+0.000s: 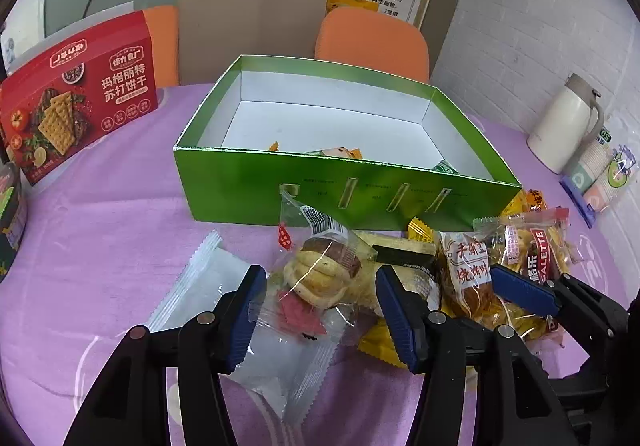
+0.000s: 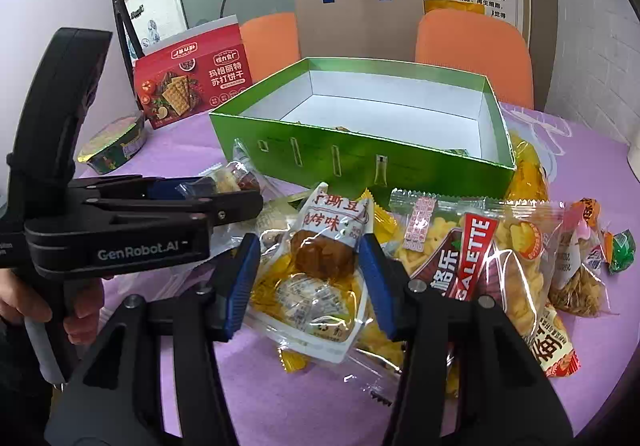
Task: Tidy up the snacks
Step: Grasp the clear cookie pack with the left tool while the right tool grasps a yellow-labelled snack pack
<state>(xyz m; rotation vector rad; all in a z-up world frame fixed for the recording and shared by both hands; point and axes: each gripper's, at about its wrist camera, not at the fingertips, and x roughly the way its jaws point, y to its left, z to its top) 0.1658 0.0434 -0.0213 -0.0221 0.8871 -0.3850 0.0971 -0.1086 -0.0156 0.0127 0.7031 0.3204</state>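
Both grippers stand released. The left gripper (image 1: 322, 304) straddles a clear-wrapped pastry packet (image 1: 320, 274), apparently untouched; the right gripper (image 2: 310, 278) brackets a brown tofu pouch (image 2: 324, 258). Loose snacks lie near the open green cardboard box (image 1: 240, 181). Slippery overlapping wrappers could drag neighbours or slip.

The green box (image 1: 344, 187) is open on top, its white floor largely bare. Its near wall is crowded by the snack heap (image 2: 400, 258) from 12 to 3 o'clock. Bare cloth (image 1: 100, 230) is left at 9 to 10 o'clock, bounded by the red box (image 1: 80, 93).
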